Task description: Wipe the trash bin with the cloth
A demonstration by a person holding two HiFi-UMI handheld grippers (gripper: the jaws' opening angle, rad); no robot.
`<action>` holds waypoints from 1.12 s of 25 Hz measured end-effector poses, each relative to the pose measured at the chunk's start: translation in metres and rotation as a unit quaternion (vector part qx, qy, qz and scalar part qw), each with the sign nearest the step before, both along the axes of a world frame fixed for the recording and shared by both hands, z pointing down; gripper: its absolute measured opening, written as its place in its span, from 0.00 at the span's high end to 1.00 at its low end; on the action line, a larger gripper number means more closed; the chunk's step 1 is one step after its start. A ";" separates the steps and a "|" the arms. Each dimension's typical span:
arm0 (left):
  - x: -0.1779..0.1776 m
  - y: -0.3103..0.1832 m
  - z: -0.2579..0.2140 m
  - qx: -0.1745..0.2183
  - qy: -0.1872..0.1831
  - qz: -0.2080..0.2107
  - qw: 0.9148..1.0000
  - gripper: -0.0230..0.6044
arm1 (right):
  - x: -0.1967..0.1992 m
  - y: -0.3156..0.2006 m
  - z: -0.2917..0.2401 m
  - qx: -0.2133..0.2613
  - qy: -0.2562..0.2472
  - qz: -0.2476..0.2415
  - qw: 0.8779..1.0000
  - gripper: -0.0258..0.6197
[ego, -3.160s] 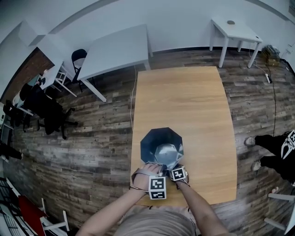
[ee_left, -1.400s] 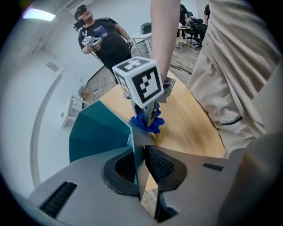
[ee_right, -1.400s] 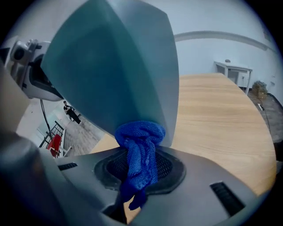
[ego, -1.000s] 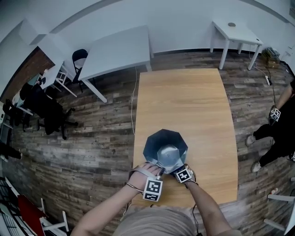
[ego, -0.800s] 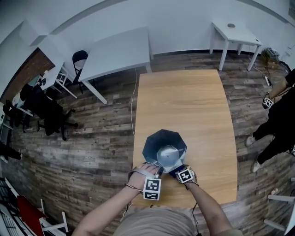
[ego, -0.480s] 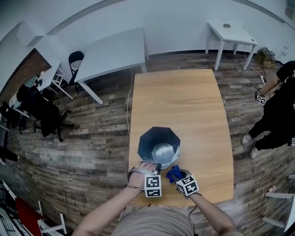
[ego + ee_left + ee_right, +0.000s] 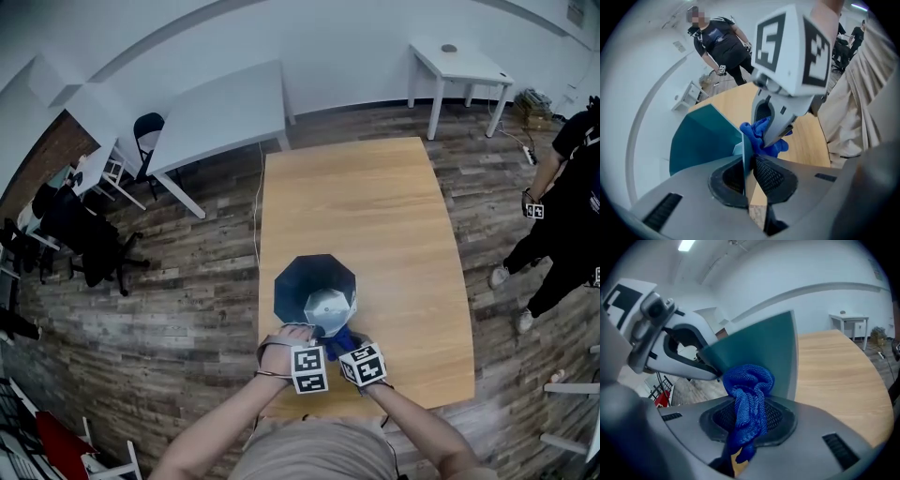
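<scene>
Firmly, left tool [image 7: 749,174] clamps trash bin [image 7: 703,140] wall to steady it; right tool [image 7: 745,420] pinches cloth [image 7: 749,380] beside bin for wiping.

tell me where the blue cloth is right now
In the right gripper view the cloth is pinched in the right gripper, against the outer wall of the bin, just right of the left gripper clamping the rim.

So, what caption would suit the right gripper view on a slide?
Right gripper holding a blue cloth by the teal trash bin; left gripper pinching its edge.
</scene>
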State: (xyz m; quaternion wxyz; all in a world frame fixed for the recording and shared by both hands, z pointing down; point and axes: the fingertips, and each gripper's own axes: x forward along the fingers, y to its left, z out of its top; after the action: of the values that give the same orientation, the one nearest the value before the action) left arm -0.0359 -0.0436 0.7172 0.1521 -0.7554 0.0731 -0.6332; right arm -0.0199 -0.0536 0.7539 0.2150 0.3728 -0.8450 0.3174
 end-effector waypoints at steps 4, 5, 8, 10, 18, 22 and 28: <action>0.002 -0.003 -0.001 -0.006 -0.002 0.001 1.000 0.90 | 0.002 -0.009 0.062 -0.047 0.021 0.020 0.998 0.84; 0.003 -0.003 -0.001 -0.005 -0.002 0.000 1.000 0.90 | 0.003 -0.011 0.078 -0.056 0.028 0.026 0.998 0.84; 0.003 -0.004 -0.002 0.002 0.000 0.001 1.000 0.90 | 0.008 -0.019 0.118 -0.069 0.062 0.045 0.995 0.84; 0.002 -0.006 -0.001 0.010 0.001 0.005 1.000 0.89 | 0.013 -0.023 0.140 -0.069 0.084 0.057 0.992 0.84; 0.005 -0.008 0.002 0.060 0.008 0.017 0.998 0.89 | 0.014 -0.022 0.184 -0.121 0.100 0.044 0.987 0.84; 0.009 -0.004 -0.011 0.087 0.056 -0.004 0.995 0.84 | 0.026 -0.011 0.163 -0.127 0.085 0.038 0.987 0.84; 0.005 0.020 -0.060 0.117 0.186 -0.077 0.973 0.82 | 0.078 0.013 0.088 -0.049 0.061 0.019 0.997 0.84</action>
State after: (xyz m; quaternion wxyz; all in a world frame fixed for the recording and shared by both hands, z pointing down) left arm -0.0310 -0.0233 0.6577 0.1743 -0.8289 0.2314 -0.4785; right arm 0.0584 -0.0404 0.8418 0.2777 0.3966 -0.8065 0.3395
